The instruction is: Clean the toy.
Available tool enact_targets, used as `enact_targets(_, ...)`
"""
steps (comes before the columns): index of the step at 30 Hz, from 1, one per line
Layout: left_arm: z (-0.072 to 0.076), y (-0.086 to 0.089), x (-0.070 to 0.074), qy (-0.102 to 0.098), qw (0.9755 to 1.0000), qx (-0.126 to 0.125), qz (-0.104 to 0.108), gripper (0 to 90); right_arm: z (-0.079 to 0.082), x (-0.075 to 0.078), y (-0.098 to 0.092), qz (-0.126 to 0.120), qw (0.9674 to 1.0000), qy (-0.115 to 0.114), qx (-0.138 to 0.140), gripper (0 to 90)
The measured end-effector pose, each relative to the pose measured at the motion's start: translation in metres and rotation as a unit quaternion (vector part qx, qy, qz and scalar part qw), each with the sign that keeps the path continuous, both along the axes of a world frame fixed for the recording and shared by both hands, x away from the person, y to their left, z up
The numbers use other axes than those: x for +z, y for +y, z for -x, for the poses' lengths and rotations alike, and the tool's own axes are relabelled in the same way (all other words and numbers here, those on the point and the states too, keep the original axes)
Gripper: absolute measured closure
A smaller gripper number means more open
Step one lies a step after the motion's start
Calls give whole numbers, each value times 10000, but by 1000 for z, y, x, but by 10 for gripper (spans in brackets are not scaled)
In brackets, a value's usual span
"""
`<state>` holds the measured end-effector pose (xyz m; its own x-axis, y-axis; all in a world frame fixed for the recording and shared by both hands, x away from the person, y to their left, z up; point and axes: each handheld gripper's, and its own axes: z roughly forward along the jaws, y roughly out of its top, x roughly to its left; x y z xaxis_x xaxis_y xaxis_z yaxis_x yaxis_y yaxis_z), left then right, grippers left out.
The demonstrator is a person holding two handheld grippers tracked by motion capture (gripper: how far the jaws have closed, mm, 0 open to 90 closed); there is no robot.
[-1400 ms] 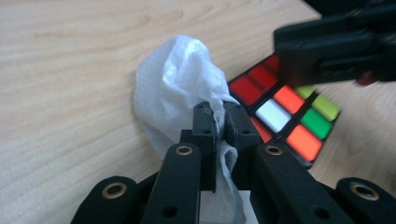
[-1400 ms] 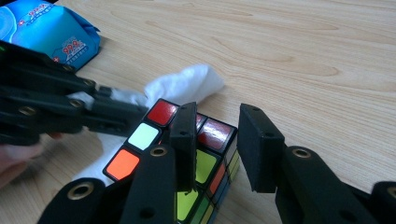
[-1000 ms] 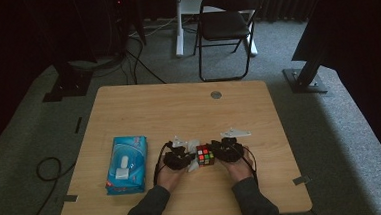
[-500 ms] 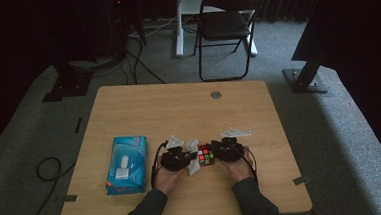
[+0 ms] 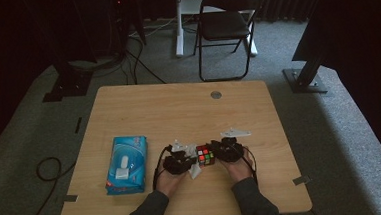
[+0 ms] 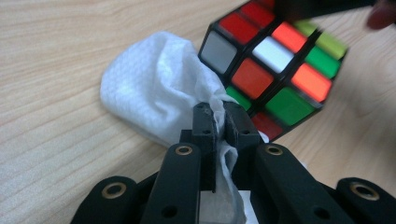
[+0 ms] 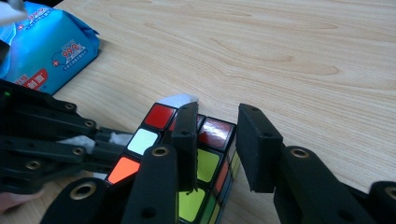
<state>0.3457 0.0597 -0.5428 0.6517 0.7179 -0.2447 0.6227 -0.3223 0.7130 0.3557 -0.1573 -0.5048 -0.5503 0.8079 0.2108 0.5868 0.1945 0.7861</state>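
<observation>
A Rubik's cube (image 5: 206, 155) is held just above the wooden table (image 5: 179, 113) near its front edge. My right gripper (image 7: 217, 121) is shut on it: one jaw lies on the top face and the other on the side, and the cube (image 7: 208, 163) fills the gap. My left gripper (image 6: 220, 112) is shut on a crumpled white wipe (image 6: 154, 88). The wipe bulges past the fingertips and lies against the cube's (image 6: 275, 65) lower corner. In the high view the left gripper (image 5: 189, 160) and right gripper (image 5: 216, 153) face each other across the cube.
A blue pack of wipes (image 5: 127, 164) lies flat at the table's front left, also seen as the blue pack (image 7: 42, 46) beyond the left gripper's black body (image 7: 46, 144). A folding chair (image 5: 226, 25) stands behind the table, and cables trail on the carpet.
</observation>
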Motion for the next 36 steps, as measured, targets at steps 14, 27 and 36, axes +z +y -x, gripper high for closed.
enact_targets(14,3,3,8,-127,9998,58,117,840,-1,0,-1,-5,10000,-1,-13,698)
enact_targets(27,16,2,27,-237,9988,-128,420,839,-1,0,0,-1,10000,-7,-32,699)
enact_targets(36,13,-6,18,-211,9994,-132,251,839,-1,0,0,36,9998,-56,-211,713)
